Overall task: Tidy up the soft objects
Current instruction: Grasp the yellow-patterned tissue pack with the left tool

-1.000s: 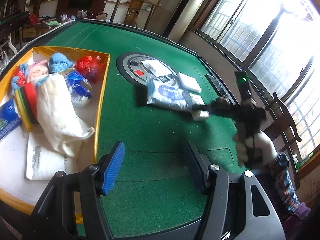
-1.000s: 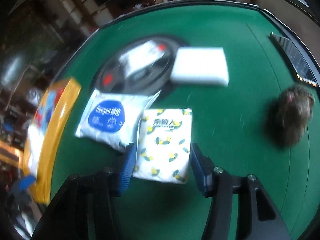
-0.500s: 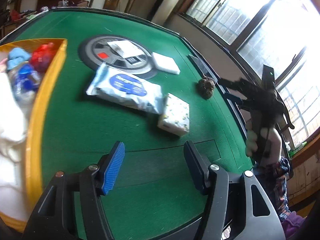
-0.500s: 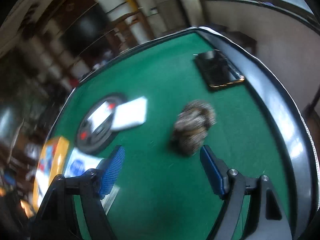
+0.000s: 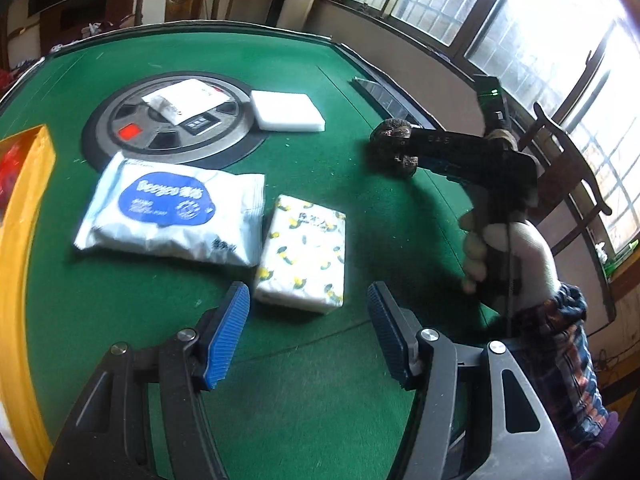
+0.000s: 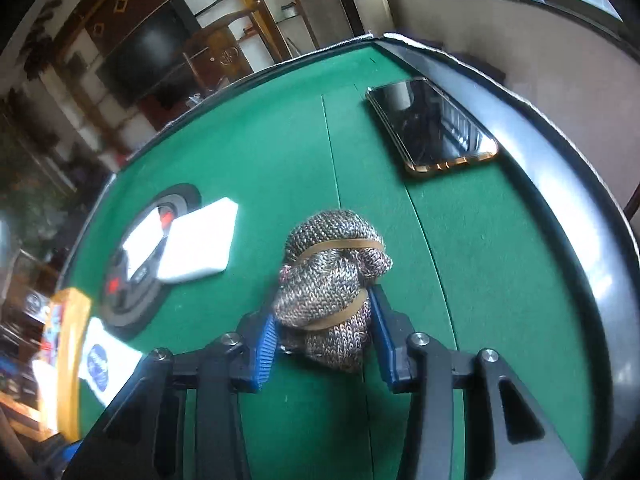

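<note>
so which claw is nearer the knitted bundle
Right. The right claw has its fingers on either side of the knitted bundle; the left claw hangs open, well short, by the tissue pack.

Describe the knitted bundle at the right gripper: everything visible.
The knitted bundle is a rolled wad of mottled brown, grey and pinkish yarn fabric, bound by tan elastic bands crossing its top and lower front. It looks soft and lumpy and rests on the green felt table. The right gripper has its blue pads pressed against both sides of the near end. In the left wrist view it sits at that gripper's tip, away from the packets.
</note>
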Available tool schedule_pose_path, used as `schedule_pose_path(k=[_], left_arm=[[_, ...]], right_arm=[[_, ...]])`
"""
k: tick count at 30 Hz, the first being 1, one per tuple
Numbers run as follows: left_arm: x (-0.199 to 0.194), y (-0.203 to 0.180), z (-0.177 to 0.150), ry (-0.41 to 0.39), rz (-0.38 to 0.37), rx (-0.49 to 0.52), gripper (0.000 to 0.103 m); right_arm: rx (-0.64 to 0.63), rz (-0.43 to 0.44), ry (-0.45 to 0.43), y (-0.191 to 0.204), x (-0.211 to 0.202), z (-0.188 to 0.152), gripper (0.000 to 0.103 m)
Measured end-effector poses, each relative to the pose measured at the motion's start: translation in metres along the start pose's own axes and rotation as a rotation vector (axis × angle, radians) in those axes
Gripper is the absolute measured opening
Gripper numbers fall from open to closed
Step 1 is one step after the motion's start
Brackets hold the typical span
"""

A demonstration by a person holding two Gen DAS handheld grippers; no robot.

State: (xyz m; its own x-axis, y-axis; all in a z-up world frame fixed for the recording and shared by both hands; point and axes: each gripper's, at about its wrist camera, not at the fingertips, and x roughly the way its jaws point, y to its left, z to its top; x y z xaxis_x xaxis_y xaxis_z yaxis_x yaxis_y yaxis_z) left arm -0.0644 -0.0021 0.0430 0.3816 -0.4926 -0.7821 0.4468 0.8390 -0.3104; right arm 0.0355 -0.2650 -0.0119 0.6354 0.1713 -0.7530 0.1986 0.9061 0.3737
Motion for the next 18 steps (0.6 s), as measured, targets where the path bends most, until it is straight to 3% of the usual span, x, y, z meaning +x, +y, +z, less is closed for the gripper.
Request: schedule_pose_path(k=[6,10,13,15,18], left_arm=[[0.03,-0.037,0.015,-0.007,0.083,0.167,0.061],[0.029,-0.061,0.014,0.02,0.02,0.249,0.061],[0.015,-0.062,0.014,-0.04,0.081,0.244,0.063],[0.008,-0.051,0.018,-0.063,0.089,0.2,0.074],[0.019,-0.038,0.023,-0.027,0.115,0.157,0.077]], right_arm=[[-0.011,0.022,0.01,0.006,-0.002,-0.009,0.038],[0.005,0.05,0.024,0.003,-0.001,-0.008,0.038],[0.006,0.053,0.027,0.002,-0.002,-0.008,0.038],[0.005,0.055,0.028,0.001,-0.001,-0.007,0.038],[0.005,0.056,0.031,0.001,-0.002,-0.007,0.038]])
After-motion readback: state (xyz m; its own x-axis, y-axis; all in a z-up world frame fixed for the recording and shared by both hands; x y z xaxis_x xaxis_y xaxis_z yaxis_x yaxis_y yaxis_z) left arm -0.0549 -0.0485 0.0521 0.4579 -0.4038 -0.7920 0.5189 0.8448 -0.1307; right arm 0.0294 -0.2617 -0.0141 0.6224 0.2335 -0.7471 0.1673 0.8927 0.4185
